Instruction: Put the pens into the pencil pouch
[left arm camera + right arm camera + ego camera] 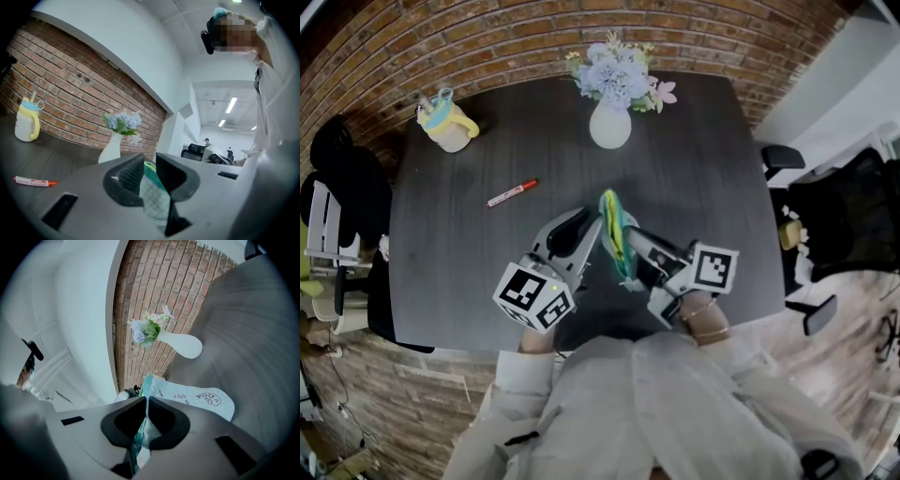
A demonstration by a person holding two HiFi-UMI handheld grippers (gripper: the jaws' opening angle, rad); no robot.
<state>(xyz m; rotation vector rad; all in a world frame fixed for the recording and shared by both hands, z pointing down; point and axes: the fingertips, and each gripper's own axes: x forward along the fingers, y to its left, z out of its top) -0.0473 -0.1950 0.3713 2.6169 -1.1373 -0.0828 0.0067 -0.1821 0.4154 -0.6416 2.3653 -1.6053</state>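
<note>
The left gripper (149, 177) and right gripper (146, 414) meet at the pencil pouch (617, 240), which stands on edge between them. The pouch is soft pale-blue and green fabric printed with doodles. The left jaws, partly apart, clamp a thick fold. The right jaws, nearly together, pinch a thin edge. A slim red-capped marker pen (512, 193) lies well apart on the dark wood-grain table (459, 272).

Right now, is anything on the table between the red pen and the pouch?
No. Only bare table lies between the pen and the pouch; vase and cup stand farther back. Left gripper and right gripper both hold the pouch.
</note>
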